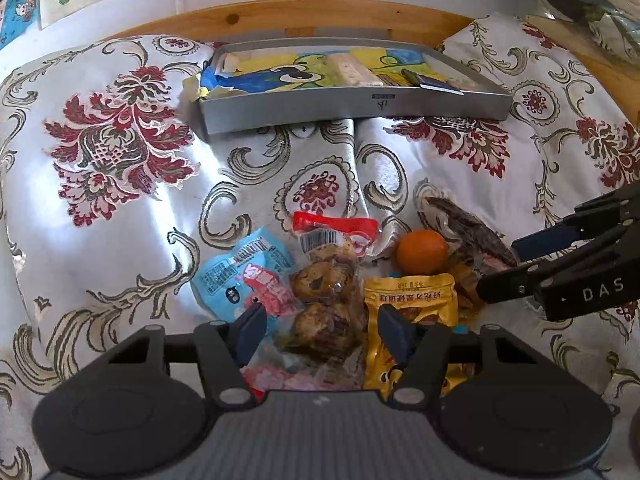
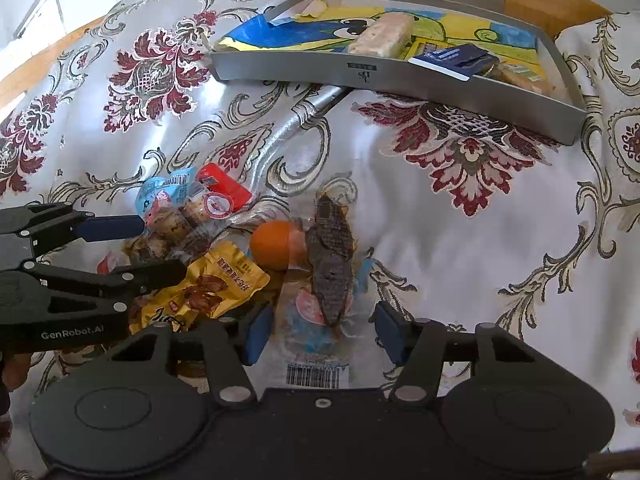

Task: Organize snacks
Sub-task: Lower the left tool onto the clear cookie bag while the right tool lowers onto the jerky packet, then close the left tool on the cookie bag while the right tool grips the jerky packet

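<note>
Floral bedspread (image 1: 120, 208) under me; my left claw (image 1: 322, 330) spread around the cookie pack (image 1: 324, 292), right claw (image 2: 320, 330) spread around the dark-strip packet (image 2: 330, 276), tray (image 1: 360, 106) beyond.

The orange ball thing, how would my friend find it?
Start at the grey tray at the far side of the flowery cloth, then look nearer to the snack pile. The orange sits just beyond the yellow packet, the only round, unwrapped thing there.

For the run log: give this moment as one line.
left gripper: open over cookie pack | right gripper: open over dark snack pack | tray: partly filled
</note>
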`<action>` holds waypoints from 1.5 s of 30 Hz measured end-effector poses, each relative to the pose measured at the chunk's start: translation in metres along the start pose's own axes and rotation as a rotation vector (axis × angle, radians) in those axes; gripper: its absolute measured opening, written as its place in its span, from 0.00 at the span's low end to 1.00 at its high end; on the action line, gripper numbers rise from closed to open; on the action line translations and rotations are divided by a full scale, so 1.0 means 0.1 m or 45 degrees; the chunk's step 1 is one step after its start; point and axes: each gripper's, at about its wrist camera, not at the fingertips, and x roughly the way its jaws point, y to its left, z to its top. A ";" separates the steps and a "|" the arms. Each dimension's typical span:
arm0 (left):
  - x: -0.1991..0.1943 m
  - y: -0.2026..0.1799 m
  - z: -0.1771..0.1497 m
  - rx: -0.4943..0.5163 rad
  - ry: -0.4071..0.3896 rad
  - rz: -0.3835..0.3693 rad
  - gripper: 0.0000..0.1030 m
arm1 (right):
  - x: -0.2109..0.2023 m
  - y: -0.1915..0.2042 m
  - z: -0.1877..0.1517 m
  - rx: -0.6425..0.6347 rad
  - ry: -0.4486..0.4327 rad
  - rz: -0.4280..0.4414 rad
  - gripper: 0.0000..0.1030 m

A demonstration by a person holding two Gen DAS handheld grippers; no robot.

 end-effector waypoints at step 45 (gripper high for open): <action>0.14 -0.32 -0.01 0.346 0.009 0.127 0.56 | -0.08 0.32 -0.05 -0.386 -0.104 -0.239 0.51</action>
